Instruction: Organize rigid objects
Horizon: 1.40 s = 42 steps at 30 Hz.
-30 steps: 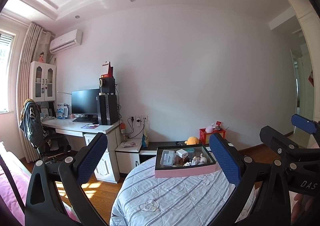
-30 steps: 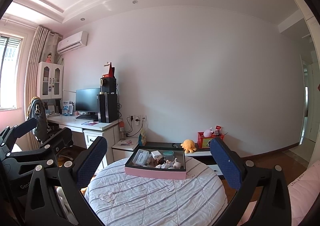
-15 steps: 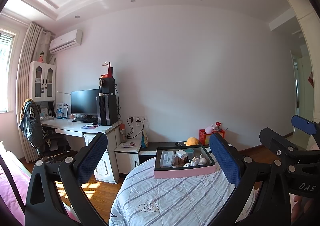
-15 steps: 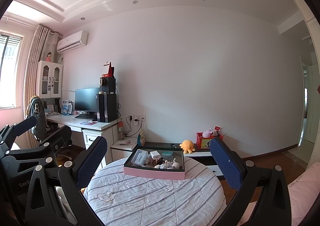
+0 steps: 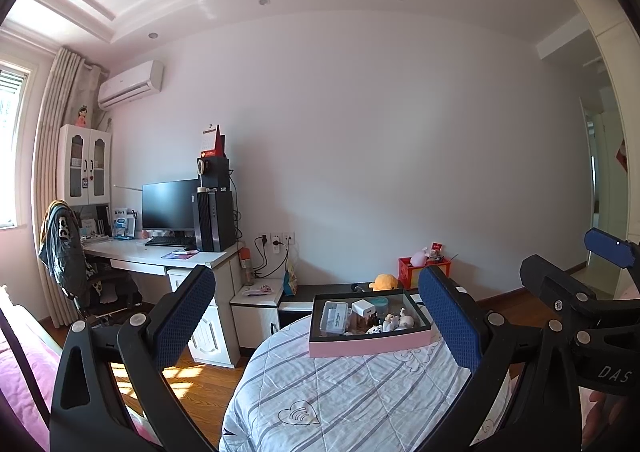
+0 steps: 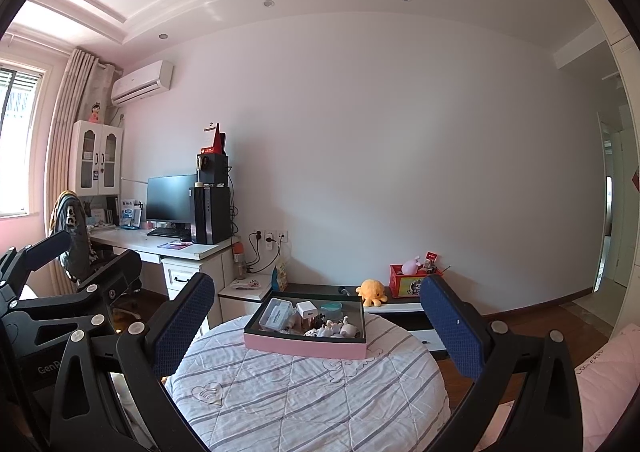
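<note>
A shallow pink box with a dark rim (image 5: 370,346) (image 6: 305,348) sits on a round table covered by a striped quilt (image 5: 352,400) (image 6: 304,396). It holds a clear case (image 5: 334,318) (image 6: 275,314), a white charger (image 5: 363,308) (image 6: 306,309), a teal round thing (image 6: 331,307) and several small figurines (image 5: 394,322) (image 6: 334,328). My left gripper (image 5: 316,326) is open, held up short of the box with nothing between its blue pads. My right gripper (image 6: 316,326) is open too, also short of the box. Each gripper shows at the edge of the other's view.
A white desk (image 5: 160,258) with monitor, computer tower and a chair draped with clothes stands at the left. Behind the table runs a low cabinet (image 6: 320,288) with an orange plush (image 6: 371,290) and a red box (image 6: 408,282). Pink bedding (image 6: 604,384) lies at the right.
Both views have shifted only slightly; the pink box sits a touch lower and nearer in the frames. Both grippers stay open and empty.
</note>
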Available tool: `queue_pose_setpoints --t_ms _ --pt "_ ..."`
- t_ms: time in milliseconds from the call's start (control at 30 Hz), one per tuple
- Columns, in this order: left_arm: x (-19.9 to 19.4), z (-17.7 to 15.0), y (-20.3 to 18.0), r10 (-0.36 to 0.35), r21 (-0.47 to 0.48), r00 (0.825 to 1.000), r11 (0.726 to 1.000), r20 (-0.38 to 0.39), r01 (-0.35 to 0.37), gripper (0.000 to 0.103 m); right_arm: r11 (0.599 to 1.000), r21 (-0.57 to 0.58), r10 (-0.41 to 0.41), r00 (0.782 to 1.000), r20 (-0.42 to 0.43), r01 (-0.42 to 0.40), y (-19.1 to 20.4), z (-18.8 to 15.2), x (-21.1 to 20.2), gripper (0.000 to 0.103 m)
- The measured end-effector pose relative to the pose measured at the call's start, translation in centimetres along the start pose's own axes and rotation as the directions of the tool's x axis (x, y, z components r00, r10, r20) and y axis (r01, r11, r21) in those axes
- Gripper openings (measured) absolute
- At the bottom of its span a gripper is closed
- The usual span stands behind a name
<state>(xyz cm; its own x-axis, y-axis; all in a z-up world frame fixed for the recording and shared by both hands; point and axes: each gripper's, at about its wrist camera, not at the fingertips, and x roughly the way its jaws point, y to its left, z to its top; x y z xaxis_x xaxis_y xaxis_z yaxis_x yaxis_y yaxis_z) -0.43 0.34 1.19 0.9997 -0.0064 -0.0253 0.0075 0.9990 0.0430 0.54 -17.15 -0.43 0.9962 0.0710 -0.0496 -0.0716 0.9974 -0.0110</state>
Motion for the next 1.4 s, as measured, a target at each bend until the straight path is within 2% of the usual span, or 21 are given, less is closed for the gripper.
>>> queue_pose_setpoints --t_ms 1400 --pt "-0.34 -0.16 0.58 -0.002 0.001 1.000 1.000 0.005 0.002 0.103 1.000 0.001 -0.002 1.000 -0.007 0.002 0.16 -0.02 0.24 0.103"
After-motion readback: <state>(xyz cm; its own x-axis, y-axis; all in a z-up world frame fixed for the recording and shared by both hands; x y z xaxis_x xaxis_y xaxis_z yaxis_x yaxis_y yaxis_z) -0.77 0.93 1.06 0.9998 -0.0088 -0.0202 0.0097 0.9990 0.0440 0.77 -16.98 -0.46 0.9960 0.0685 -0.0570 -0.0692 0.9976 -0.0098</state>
